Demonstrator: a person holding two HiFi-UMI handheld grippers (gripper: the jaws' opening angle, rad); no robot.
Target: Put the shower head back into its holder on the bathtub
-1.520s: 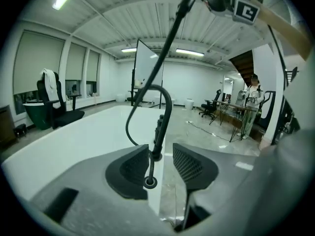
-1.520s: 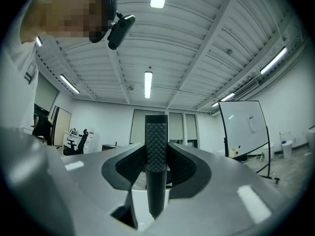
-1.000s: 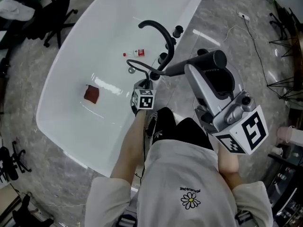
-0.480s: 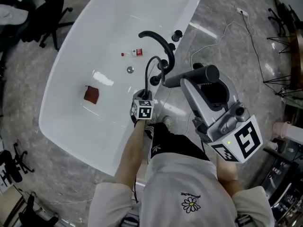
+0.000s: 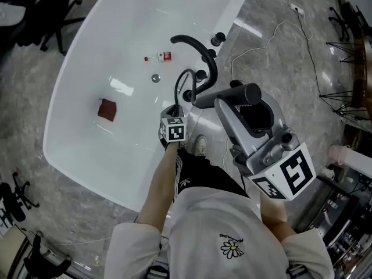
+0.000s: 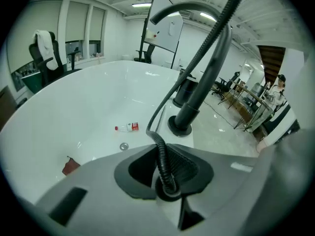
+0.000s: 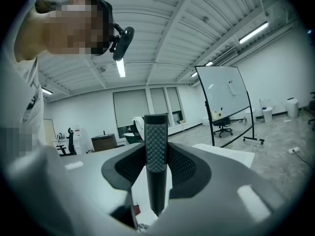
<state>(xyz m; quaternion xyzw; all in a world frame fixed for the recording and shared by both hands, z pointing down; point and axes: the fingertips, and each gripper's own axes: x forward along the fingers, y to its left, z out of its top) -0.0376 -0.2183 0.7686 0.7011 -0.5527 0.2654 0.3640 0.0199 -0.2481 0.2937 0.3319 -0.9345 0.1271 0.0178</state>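
Right tongs (image 7: 156, 171) clamp the shower head (image 5: 232, 93), left tongs (image 6: 166, 173) have just tightened on its hose (image 6: 204, 63) (feed slack!), best lowered gently beside the faucet (image 5: 197, 44).

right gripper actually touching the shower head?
Touching. The right gripper view shows the shower head upright between the right gripper's jaws, with both pads pressed against its sides and no gap.

Nothing is legible: the shirt's lettering (image 5: 234, 235) and the bottle's red label (image 5: 165, 56) are too small.
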